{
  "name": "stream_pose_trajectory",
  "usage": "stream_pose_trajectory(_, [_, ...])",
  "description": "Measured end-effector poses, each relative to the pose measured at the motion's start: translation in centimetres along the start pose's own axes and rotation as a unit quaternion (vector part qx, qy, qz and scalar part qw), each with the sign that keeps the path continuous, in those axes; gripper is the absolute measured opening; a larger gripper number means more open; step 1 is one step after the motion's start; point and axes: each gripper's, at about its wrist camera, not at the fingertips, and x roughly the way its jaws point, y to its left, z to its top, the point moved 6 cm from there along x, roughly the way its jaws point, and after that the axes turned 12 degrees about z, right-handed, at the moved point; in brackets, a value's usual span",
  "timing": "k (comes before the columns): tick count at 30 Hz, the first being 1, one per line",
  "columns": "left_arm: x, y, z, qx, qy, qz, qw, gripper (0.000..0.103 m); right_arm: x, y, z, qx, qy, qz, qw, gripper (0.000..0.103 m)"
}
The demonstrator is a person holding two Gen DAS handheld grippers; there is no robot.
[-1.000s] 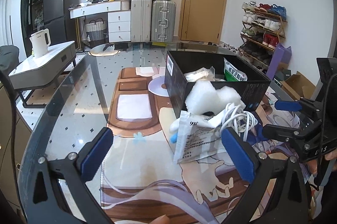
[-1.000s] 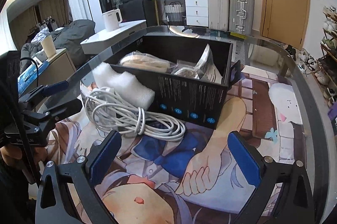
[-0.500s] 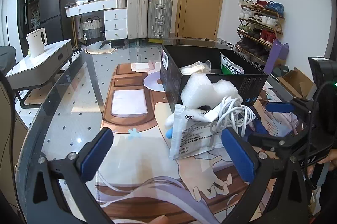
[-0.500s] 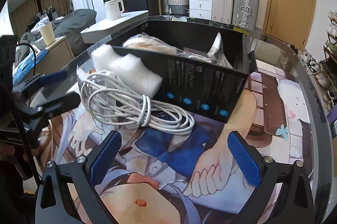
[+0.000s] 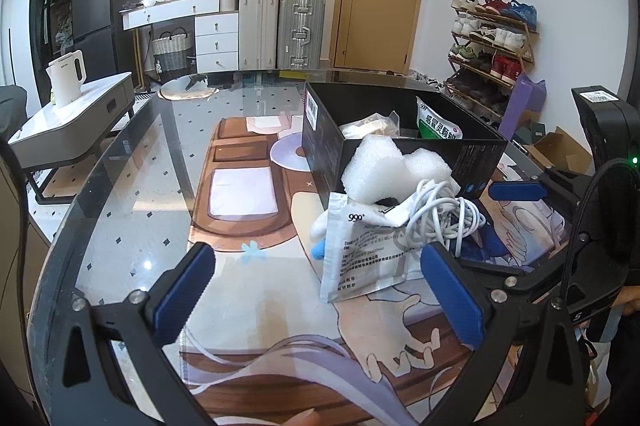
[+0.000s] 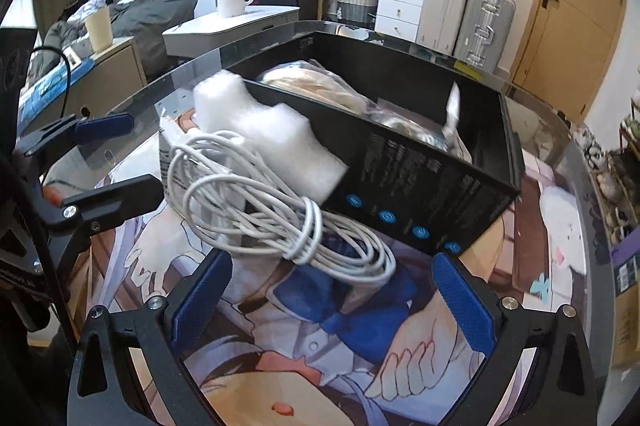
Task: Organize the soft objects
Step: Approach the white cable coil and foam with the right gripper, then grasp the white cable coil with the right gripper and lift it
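Observation:
A black box (image 5: 320,142) stands on the printed mat and holds bagged soft items and a green-and-white pouch (image 5: 438,124). Against its near wall leans a white foam piece (image 5: 392,166). A coiled white cable (image 5: 440,214) lies beside the foam, partly on a white 999 pouch (image 5: 368,254). My left gripper (image 5: 318,290) is open, with the pouch just ahead of its fingers. My right gripper (image 6: 332,300) is open too, and the cable (image 6: 280,218) lies just beyond its fingertips. The foam (image 6: 264,134) and the box (image 6: 420,194) are behind it. Neither gripper holds anything.
The mat (image 5: 248,266) covers a round glass table (image 5: 120,166). A white kettle (image 5: 66,78) sits on a low side table to the left. Suitcases (image 5: 280,26), drawers and a shoe rack (image 5: 492,42) line the far walls. Each gripper shows in the other's view: right gripper (image 5: 508,226), left gripper (image 6: 112,162).
My right gripper has moved in toward the coiled cable, which now looks larger and nearer its fingertips. The left gripper has shifted only slightly. Both stayed open.

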Motion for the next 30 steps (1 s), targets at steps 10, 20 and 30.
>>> stream_pose_trajectory(10, [0.1,0.2,-0.1,-0.003,0.002,-0.005,1.0000,0.103,1.2,1.6,1.1,-0.027,0.005,0.030,0.999,0.080])
stream_pose_trajectory(20, [0.1,0.3,-0.2,-0.004,0.003,-0.006,1.0000,0.103,0.3,1.6,0.3,-0.029,-0.015,0.039,0.999,0.042])
stream_pose_trajectory(30, [0.2,0.4,-0.3,-0.002,0.003,-0.002,1.0000,0.103,-1.7,1.1,-0.4,-0.013,-0.045,0.048,0.998,0.028])
